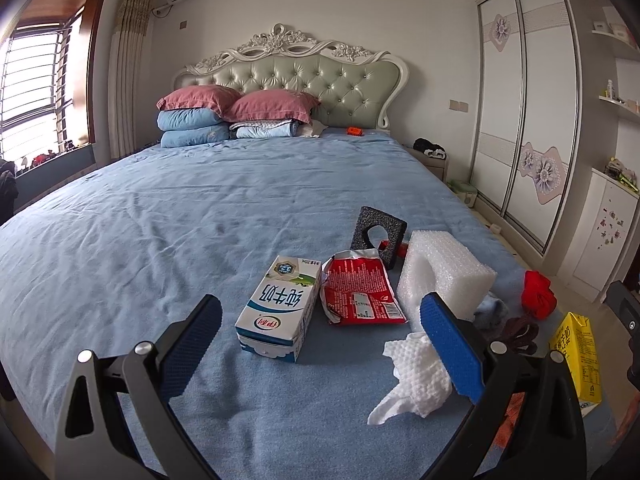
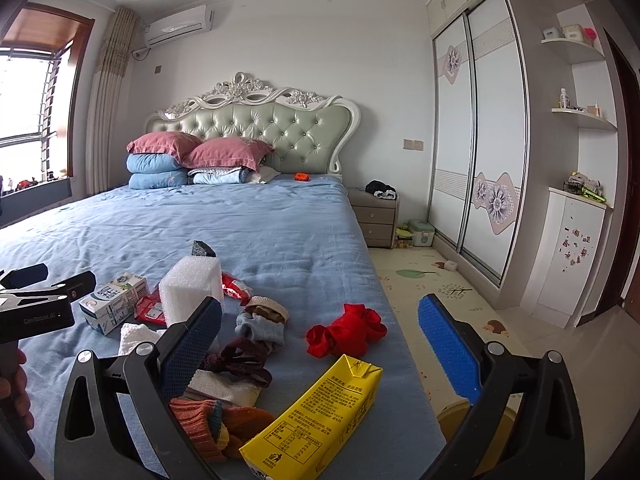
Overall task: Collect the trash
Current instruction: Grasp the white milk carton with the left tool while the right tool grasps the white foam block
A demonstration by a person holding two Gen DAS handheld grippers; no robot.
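Both claws are hovering released over the bed (image 1: 160, 208). The left claw (image 1: 320, 320) is facing the milk carton (image 1: 280, 312); the right claw (image 2: 320, 320) is nearing the yellow carton (image 2: 320, 420). Straddling each carton's narrow sides is likely gripping best.

White-and-blue milk carton (image 1: 280, 307): "纯牛奶", "3.2" in a round badge, red-and-green "伊利" oval logo. Black left hand-held gripper (image 2: 42, 276) body: "GenRobot.AI", partly legible. Yellow drink carton (image 2: 316, 420) and red foil wrapper (image 1: 360, 292): fine print, unreadable.
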